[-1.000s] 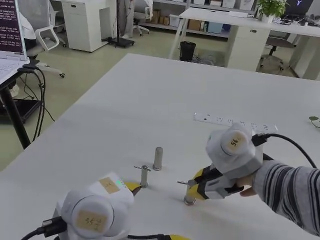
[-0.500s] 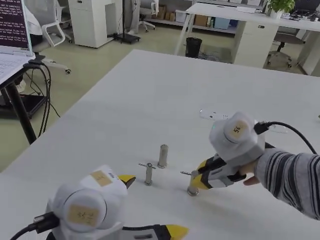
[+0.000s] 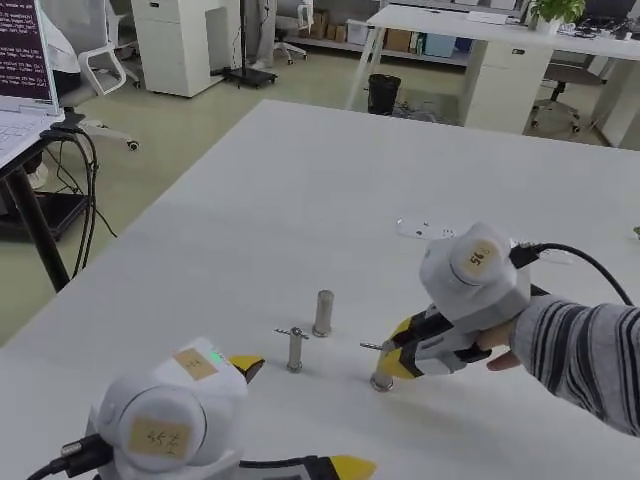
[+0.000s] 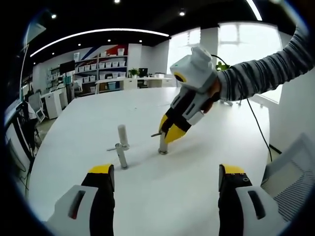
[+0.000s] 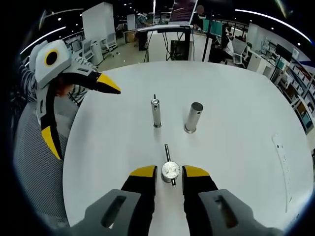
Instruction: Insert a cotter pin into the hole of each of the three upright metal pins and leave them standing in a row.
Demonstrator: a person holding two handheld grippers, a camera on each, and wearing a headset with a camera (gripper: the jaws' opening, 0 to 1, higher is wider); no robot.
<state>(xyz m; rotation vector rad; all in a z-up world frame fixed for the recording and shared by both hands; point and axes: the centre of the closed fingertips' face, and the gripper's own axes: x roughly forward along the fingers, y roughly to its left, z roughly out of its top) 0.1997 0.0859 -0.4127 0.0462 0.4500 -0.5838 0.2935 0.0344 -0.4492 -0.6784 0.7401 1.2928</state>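
The head view looks forward and down from above the near edge of the white table (image 3: 300,190), the three upright pins (image 3: 294,352) a short way ahead. The left gripper view sits low at the near left and faces right across the table, the pins at mid distance. The right gripper view looks leftward from close over the metal pin (image 5: 170,170) between its jaws; it shares the other two pins and the left gripper (image 5: 86,123) with the head view.
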